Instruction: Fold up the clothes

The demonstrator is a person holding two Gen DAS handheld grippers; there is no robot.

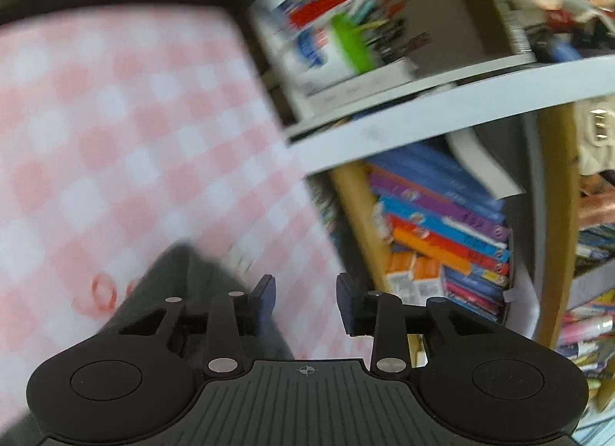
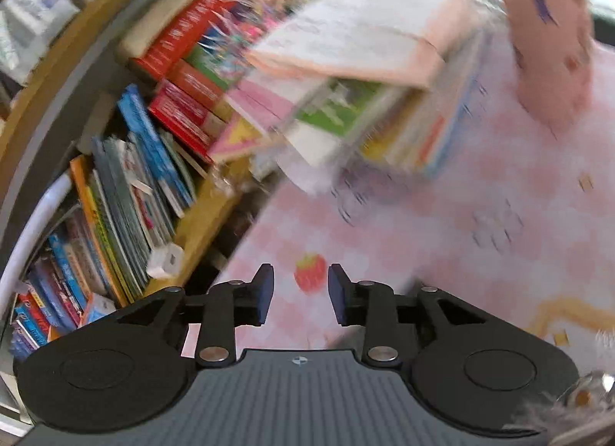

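Both views are blurred by motion. My left gripper (image 1: 305,302) is open above the edge of a table covered with a pink and white checked cloth (image 1: 96,138). A dark grey garment (image 1: 184,284) lies on that cloth just behind and left of the left finger; nothing sits between the pads. In the right wrist view my right gripper (image 2: 300,294) is open too, hovering over the same checked cloth (image 2: 442,238), with a printed strawberry (image 2: 310,277) showing between its fingers. A bit of grey fuzzy fabric (image 2: 557,417) shows at the lower right corner.
A wooden bookshelf full of colourful books (image 1: 442,227) stands right beside the table edge. On the table, a tilted stack of books and papers (image 2: 365,100) sits ahead of the right gripper, with a pink box (image 2: 549,38) further right. More shelved books (image 2: 127,192) lie left.
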